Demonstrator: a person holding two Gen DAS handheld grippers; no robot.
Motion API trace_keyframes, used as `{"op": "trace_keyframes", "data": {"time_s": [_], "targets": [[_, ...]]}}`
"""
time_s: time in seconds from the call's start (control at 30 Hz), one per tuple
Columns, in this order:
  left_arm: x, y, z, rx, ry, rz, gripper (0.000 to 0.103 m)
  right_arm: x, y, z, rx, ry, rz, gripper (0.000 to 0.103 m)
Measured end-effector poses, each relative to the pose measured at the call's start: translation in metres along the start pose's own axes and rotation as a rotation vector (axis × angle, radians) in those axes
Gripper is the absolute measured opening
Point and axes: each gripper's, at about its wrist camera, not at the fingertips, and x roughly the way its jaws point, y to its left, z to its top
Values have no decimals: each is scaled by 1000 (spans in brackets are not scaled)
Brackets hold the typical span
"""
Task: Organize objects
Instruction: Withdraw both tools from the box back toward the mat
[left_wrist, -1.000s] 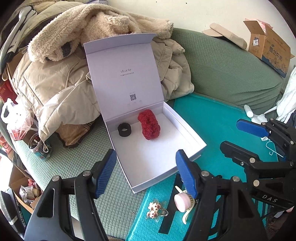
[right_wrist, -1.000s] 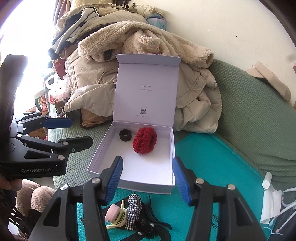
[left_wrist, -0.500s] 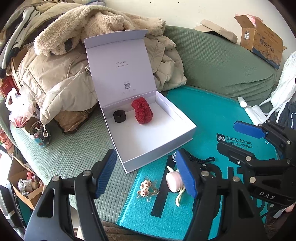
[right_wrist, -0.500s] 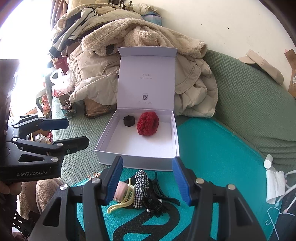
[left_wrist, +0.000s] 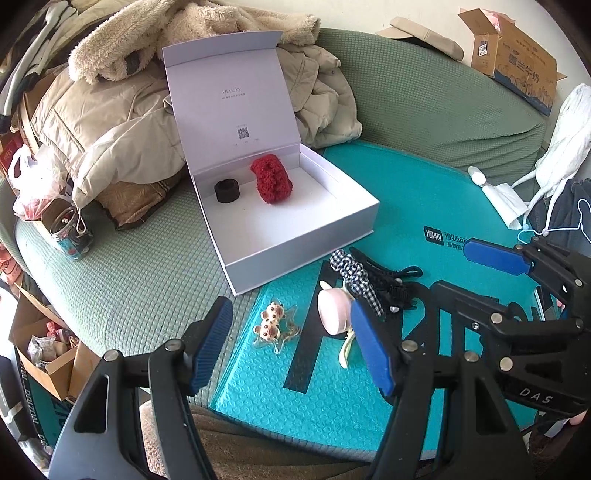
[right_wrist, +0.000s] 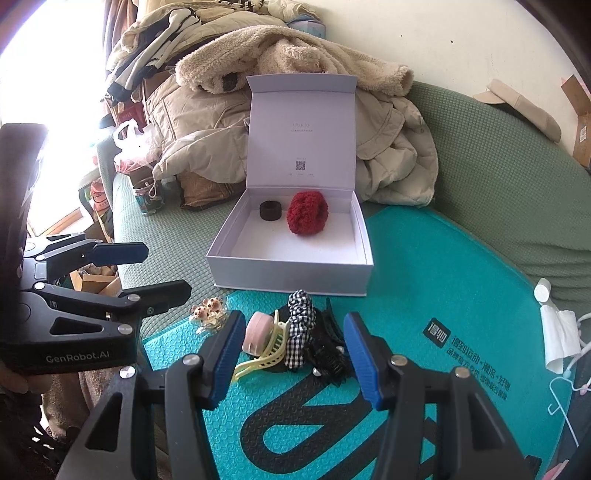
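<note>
An open white box (left_wrist: 343, 225) (right_wrist: 291, 271) stands on the sofa with a red fluffy scrunchie (left_wrist: 271, 179) (right_wrist: 307, 212) and a black hair band (left_wrist: 226, 190) (right_wrist: 270, 210) inside. In front of it on the teal mat lie a pink and yellow hair claw (left_wrist: 332, 312) (right_wrist: 260, 345), a checked scrunchie (left_wrist: 351, 271) (right_wrist: 299, 332), black clips (left_wrist: 388, 280) (right_wrist: 328, 350) and a small bear clip (left_wrist: 271, 323) (right_wrist: 207, 308). My left gripper (left_wrist: 291, 347) is open and empty above the bear clip. My right gripper (right_wrist: 293, 360) is open and empty around the pile.
Beige coats (left_wrist: 118, 110) are heaped behind the box. A jar (left_wrist: 68, 230) and a plastic bag (left_wrist: 31, 184) sit at the left. A cardboard box (left_wrist: 517, 55) rests on the sofa back. Tissues and a white hanger (right_wrist: 561, 339) lie at the right.
Both grippers have pulled back from the box toward the mat's near edge. The hair accessories now lie between and under the open fingers. The box contents have not moved.
</note>
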Motion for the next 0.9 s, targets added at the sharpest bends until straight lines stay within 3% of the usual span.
{"op": "trace_keyframes", "data": {"time_s": [0.53, 0.9], "targets": [[50, 9, -46, -54, 109, -39, 65, 35, 2, -45, 57, 83, 54, 56], [86, 36, -57, -127, 167, -38, 65, 67, 5, -46, 83, 106, 115, 56]]}}
